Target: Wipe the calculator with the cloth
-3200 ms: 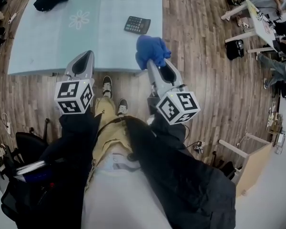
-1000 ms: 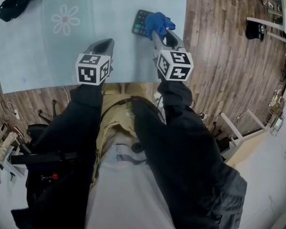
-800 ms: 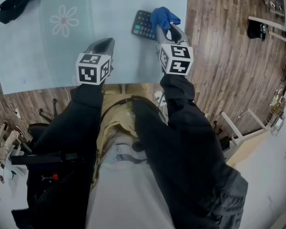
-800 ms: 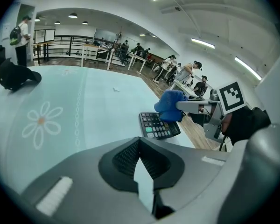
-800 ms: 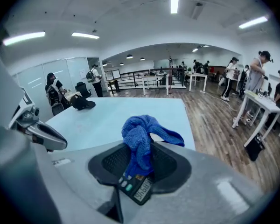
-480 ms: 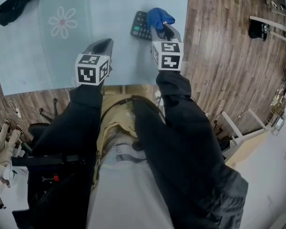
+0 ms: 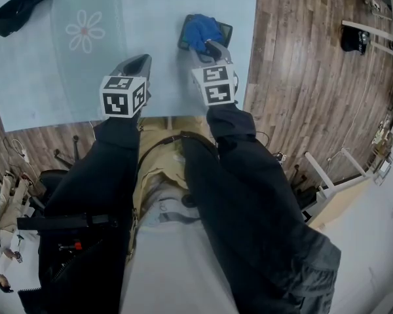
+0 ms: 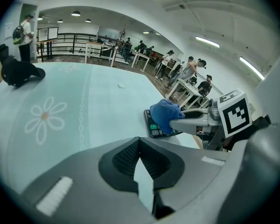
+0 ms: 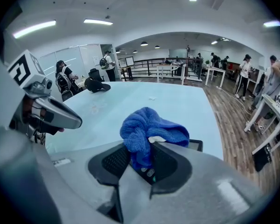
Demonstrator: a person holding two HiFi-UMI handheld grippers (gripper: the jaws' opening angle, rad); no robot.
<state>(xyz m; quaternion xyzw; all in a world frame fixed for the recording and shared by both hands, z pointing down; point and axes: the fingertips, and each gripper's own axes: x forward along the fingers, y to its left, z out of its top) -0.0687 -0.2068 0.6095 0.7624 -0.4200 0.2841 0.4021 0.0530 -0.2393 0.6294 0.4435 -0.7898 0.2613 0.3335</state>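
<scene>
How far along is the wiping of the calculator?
Done: the right hand-held gripper holds the cloth. In hand: the cloth sits on the calculator, covering much of it. Left: finishing the wipe; how clean it is can't be told. The left hand-held gripper is shut, empty.

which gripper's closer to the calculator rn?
Right. The right gripper holds the blue cloth on the calculator, directly over it. The left gripper hangs over the table, off to the calculator's left and nearer the person, not touching it.

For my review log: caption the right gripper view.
Right gripper holds a bunched blue cloth on the black calculator.
</scene>
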